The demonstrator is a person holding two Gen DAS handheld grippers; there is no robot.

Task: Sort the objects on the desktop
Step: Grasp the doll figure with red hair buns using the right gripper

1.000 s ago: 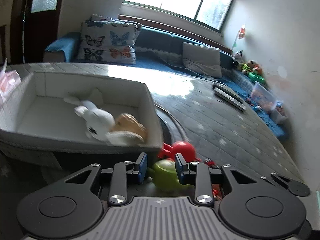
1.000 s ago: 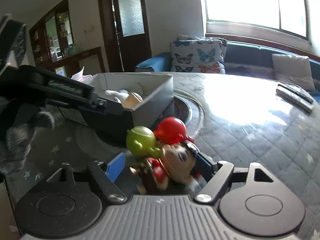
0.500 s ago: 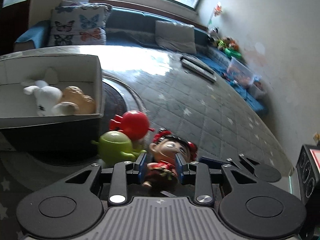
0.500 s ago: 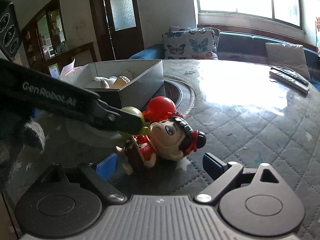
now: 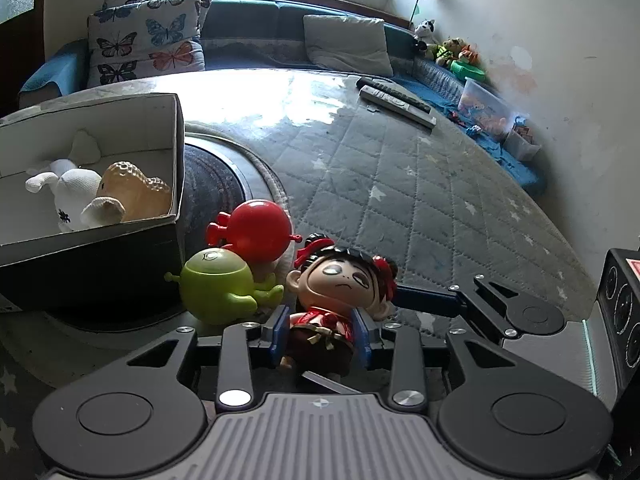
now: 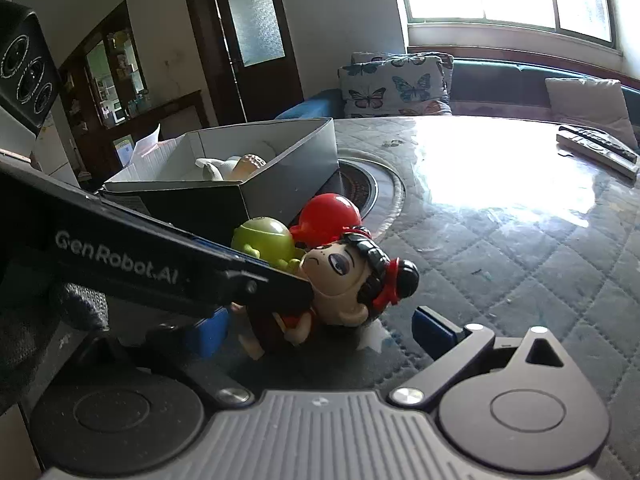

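A doll figurine (image 5: 340, 284) with a big head, black hair and red dress lies on the quilted table. My left gripper (image 5: 320, 334) is shut on its body. A green round toy (image 5: 218, 284) and a red round toy (image 5: 260, 228) stand just left of it, next to a grey box (image 5: 176, 128). The box holds a white plush (image 5: 70, 192) and an amber toy (image 5: 134, 192). My right gripper (image 6: 320, 326) is open and empty. The doll (image 6: 344, 276) lies between its fingers, with my left gripper's arm (image 6: 160, 260) across it.
Two remote controls (image 5: 394, 98) lie at the table's far right. A round dark inset (image 5: 212, 188) sits in the table beside the box. A sofa with butterfly cushions (image 5: 148, 44) runs behind the table. A black device (image 5: 622, 312) stands at the right edge.
My left gripper moved from the green toy to the doll and closed on its body. My right gripper stayed open around the doll.
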